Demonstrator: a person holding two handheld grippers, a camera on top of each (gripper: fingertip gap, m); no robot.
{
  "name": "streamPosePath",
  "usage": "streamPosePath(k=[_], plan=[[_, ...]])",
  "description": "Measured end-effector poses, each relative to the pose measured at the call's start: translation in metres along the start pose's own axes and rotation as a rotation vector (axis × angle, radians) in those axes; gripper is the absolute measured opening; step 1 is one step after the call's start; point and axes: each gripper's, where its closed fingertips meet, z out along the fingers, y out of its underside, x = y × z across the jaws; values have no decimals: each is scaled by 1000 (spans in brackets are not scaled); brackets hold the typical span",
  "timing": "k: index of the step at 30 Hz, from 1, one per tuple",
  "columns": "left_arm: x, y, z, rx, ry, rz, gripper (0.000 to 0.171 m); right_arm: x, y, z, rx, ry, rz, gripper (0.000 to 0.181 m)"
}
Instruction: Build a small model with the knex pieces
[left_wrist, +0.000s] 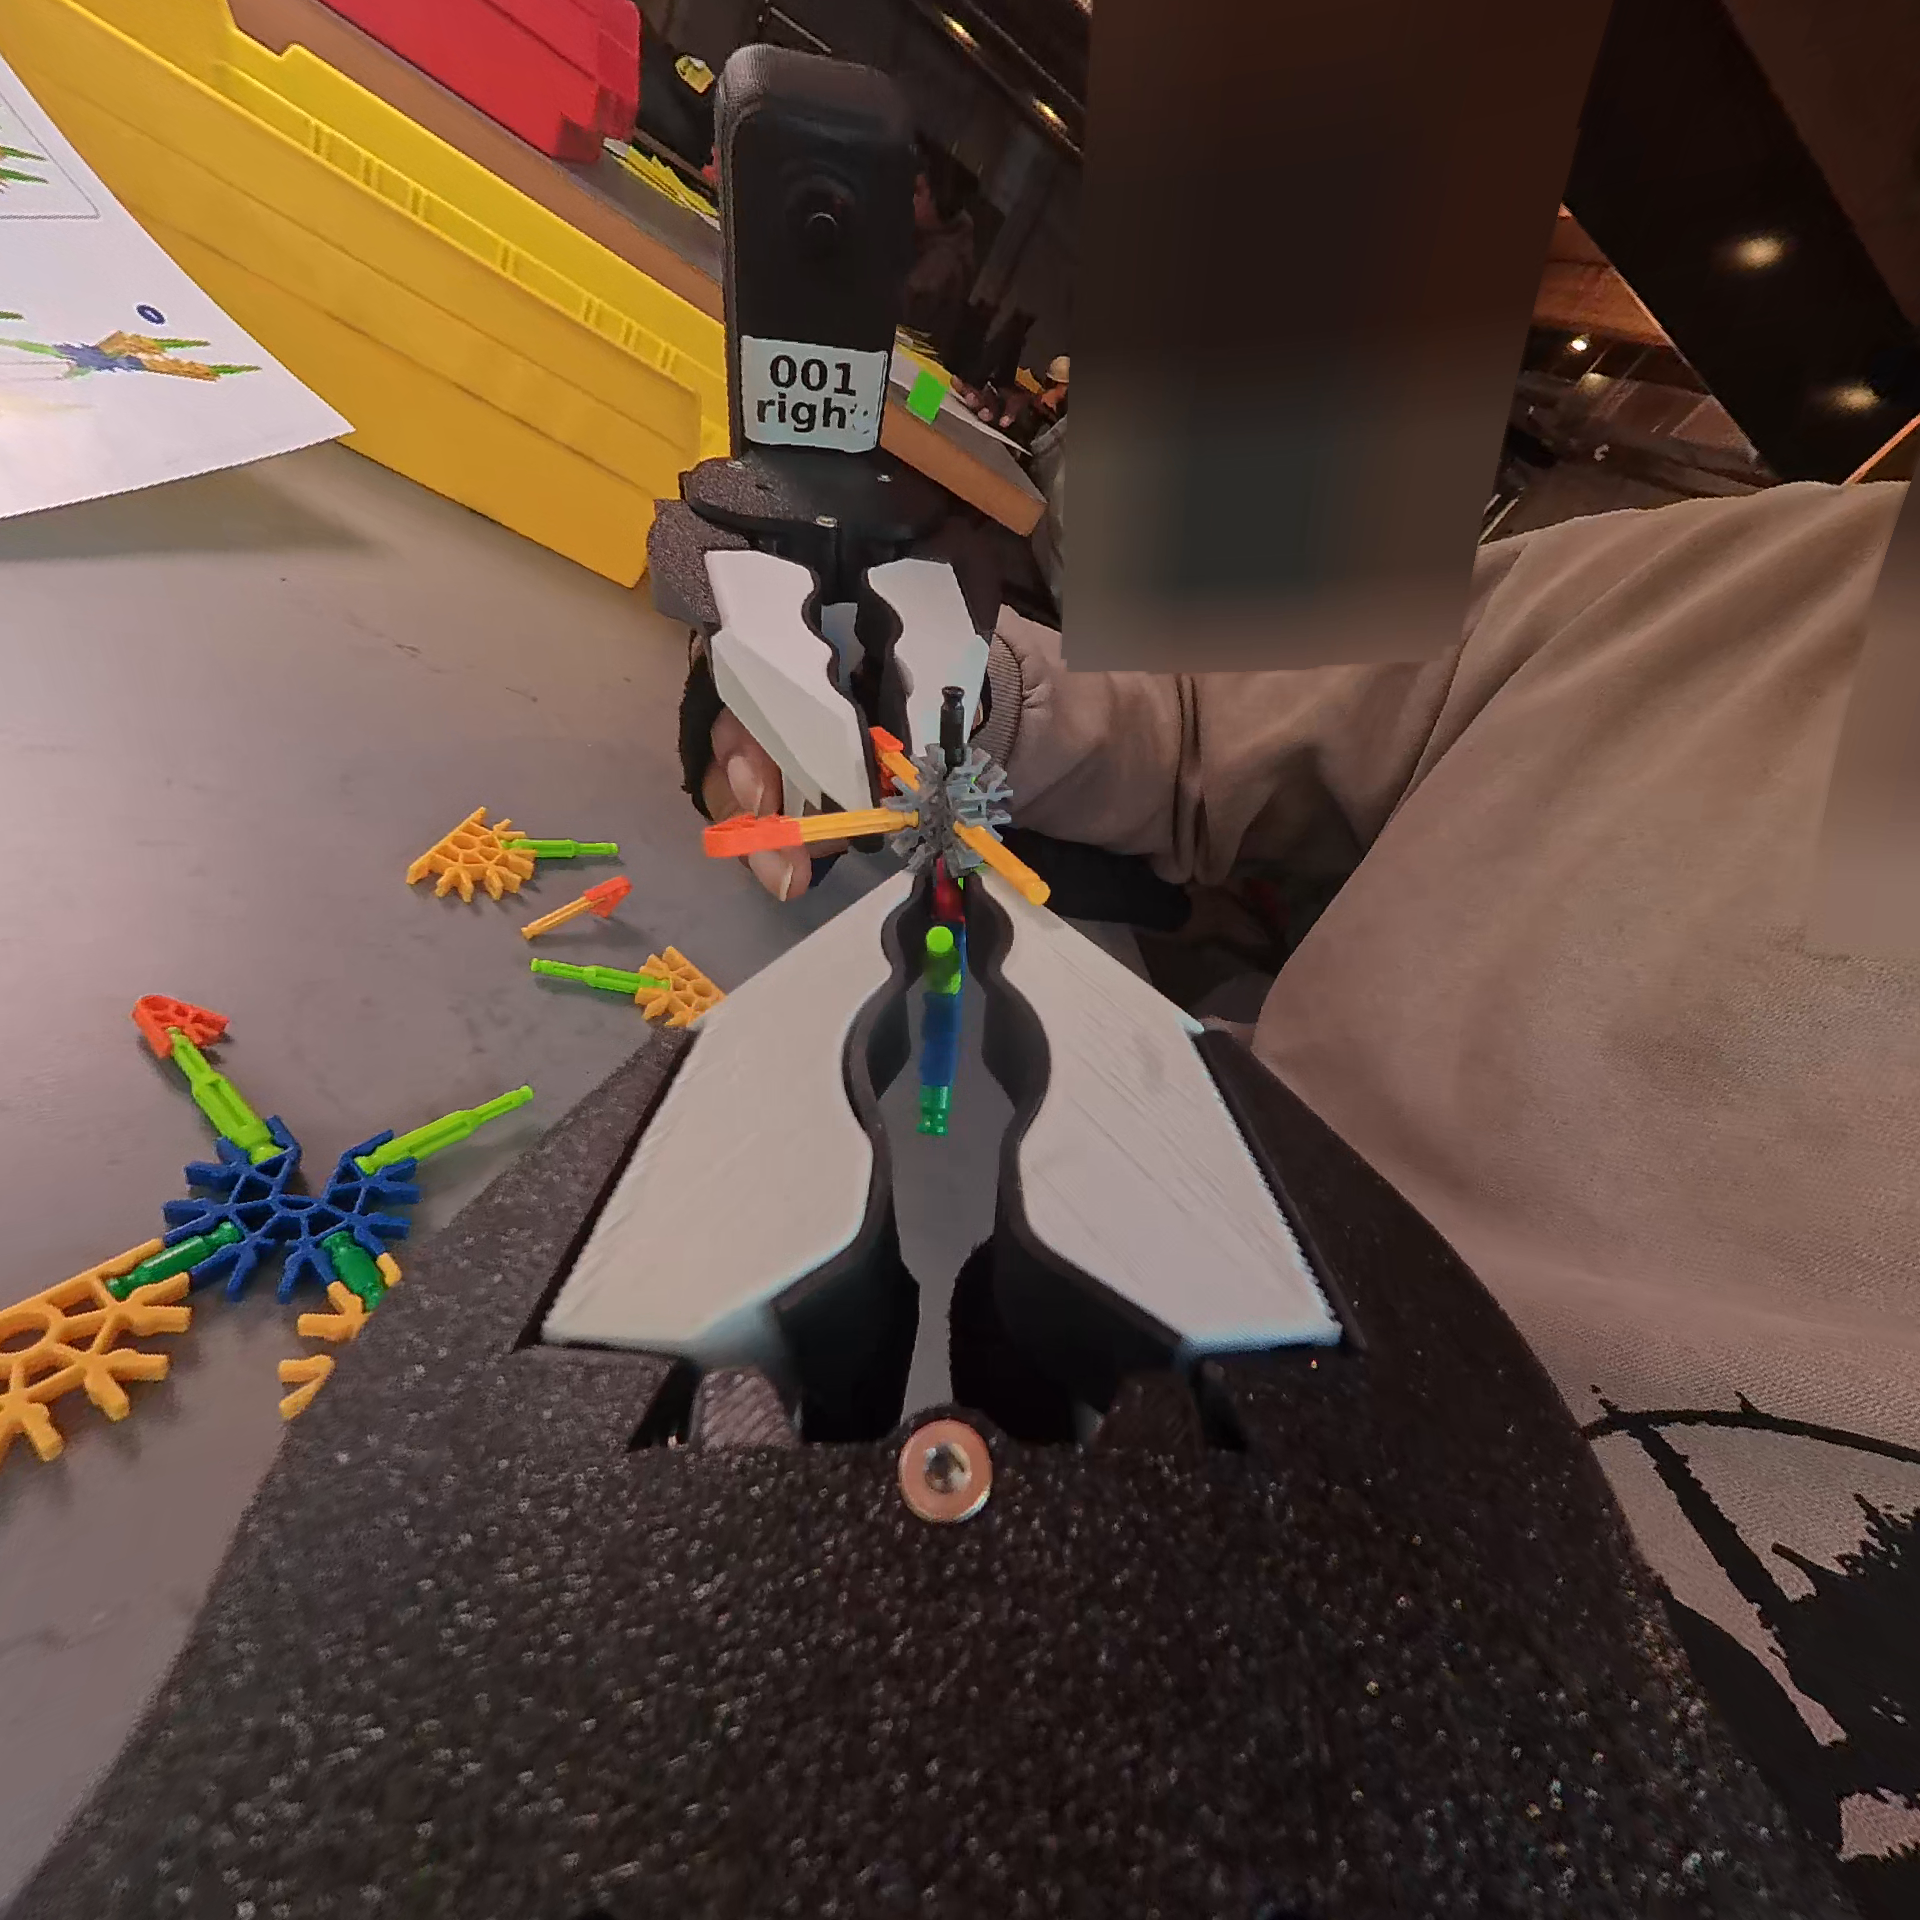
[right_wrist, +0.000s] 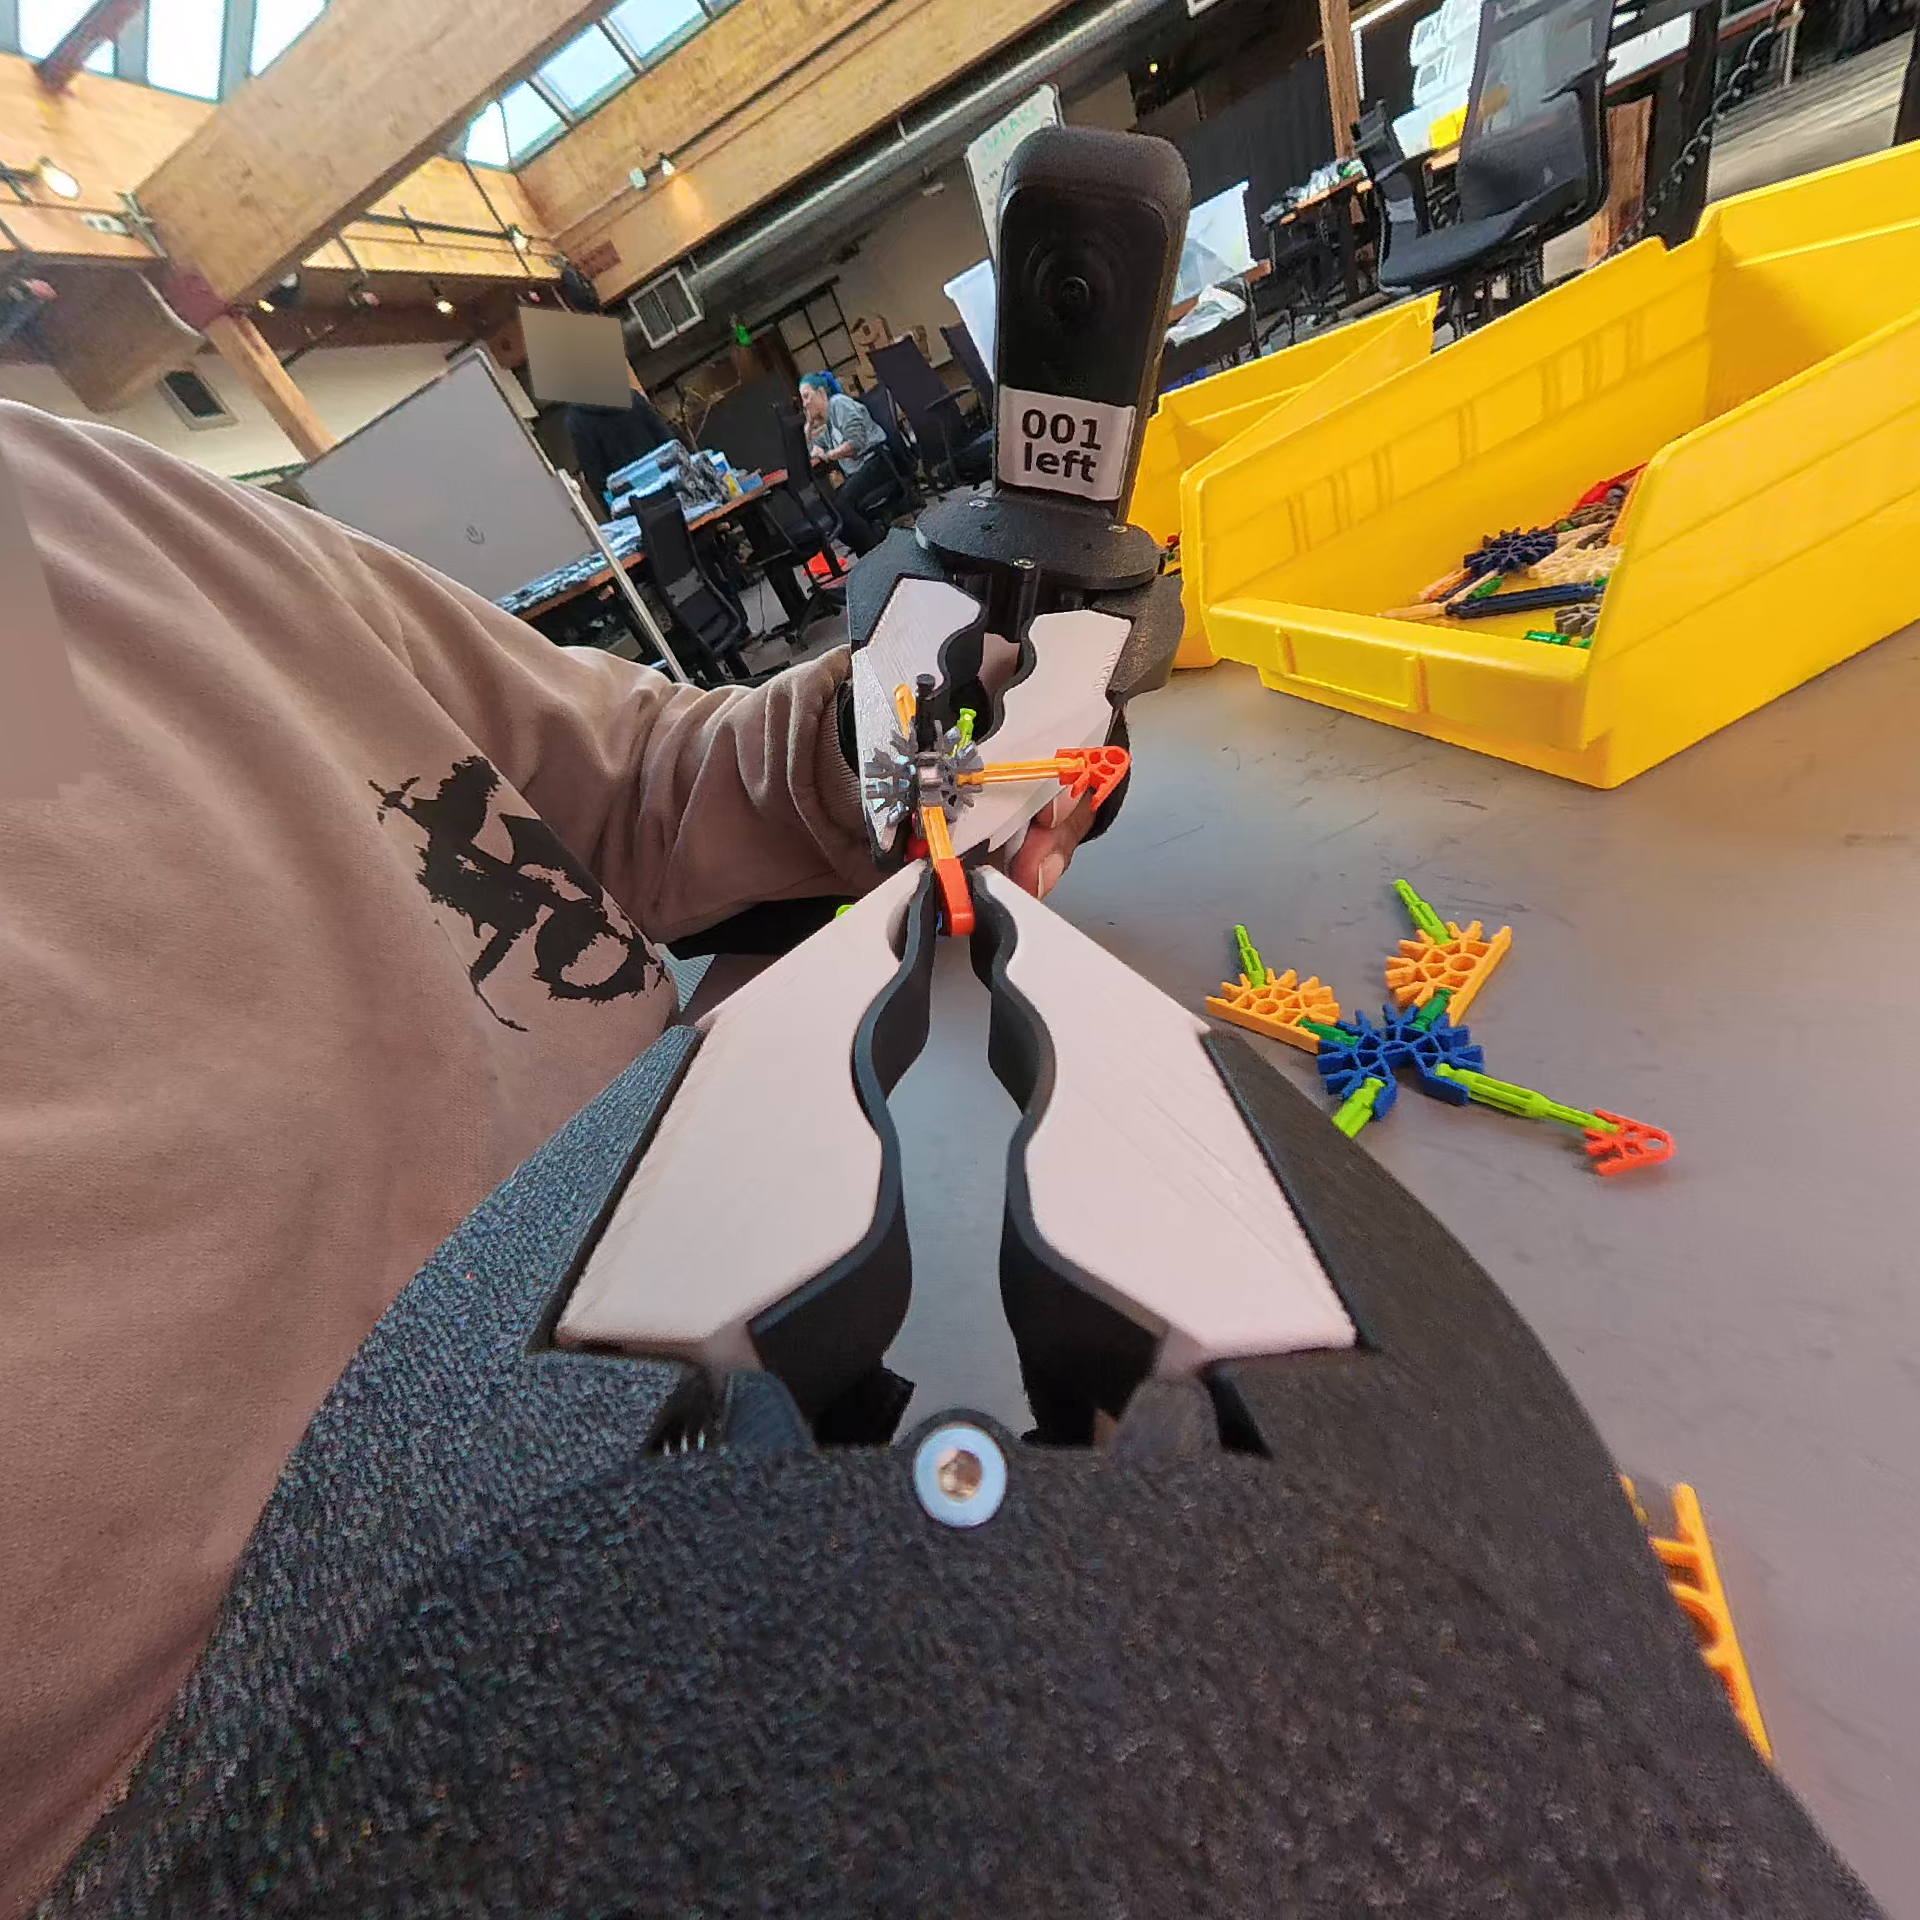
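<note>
A small rod-and-connector toy is held between both grippers above the grey table (left_wrist: 312, 675). Its grey snowflake connector (left_wrist: 948, 805) carries yellow rods with orange end connectors (left_wrist: 743, 836) and a short black rod on top. My left gripper (left_wrist: 940, 883) is shut on the toy's lower stem; a green and blue rod (left_wrist: 940, 1023) runs back between its fingers. My right gripper (right_wrist: 951, 883) is shut on an orange connector (right_wrist: 954, 902) at the end of one yellow rod. Each gripper faces the other: the right gripper shows in the left wrist view (left_wrist: 883, 774) and the left gripper in the right wrist view (right_wrist: 940, 831).
Loose toy parts lie on the table: a blue connector cluster with green rods (left_wrist: 291, 1210) (right_wrist: 1397, 1049) and yellow fan connectors (left_wrist: 468, 857). Yellow bins (right_wrist: 1558, 665) (left_wrist: 436, 343) stand behind, one holding several parts. A printed sheet (left_wrist: 104, 343) lies at far left. A person's sleeve (right_wrist: 416, 779) is close by.
</note>
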Motion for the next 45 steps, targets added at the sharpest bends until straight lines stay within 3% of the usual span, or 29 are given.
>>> streamPosePath(k=[4, 9, 32, 37, 45], plan=[[1, 8, 3, -39, 24, -37, 5, -10, -6, -1, 38, -63, 6, 7], [2, 7, 4, -11, 68, -71, 5, -9, -5, -2, 9, -33, -24, 2], [-2, 1, 2, 30, 34, -40, 5, -3, -2, -3, -21, 1, -15, 1], [-19, -3, 0, 27, -148, 84, 5, 11, -5, -5, -31, 109, -18, 0], [-47, -6, -4, -74, -563, 471, 5, 37, -5, -9, -15, 265, 25, 2]])
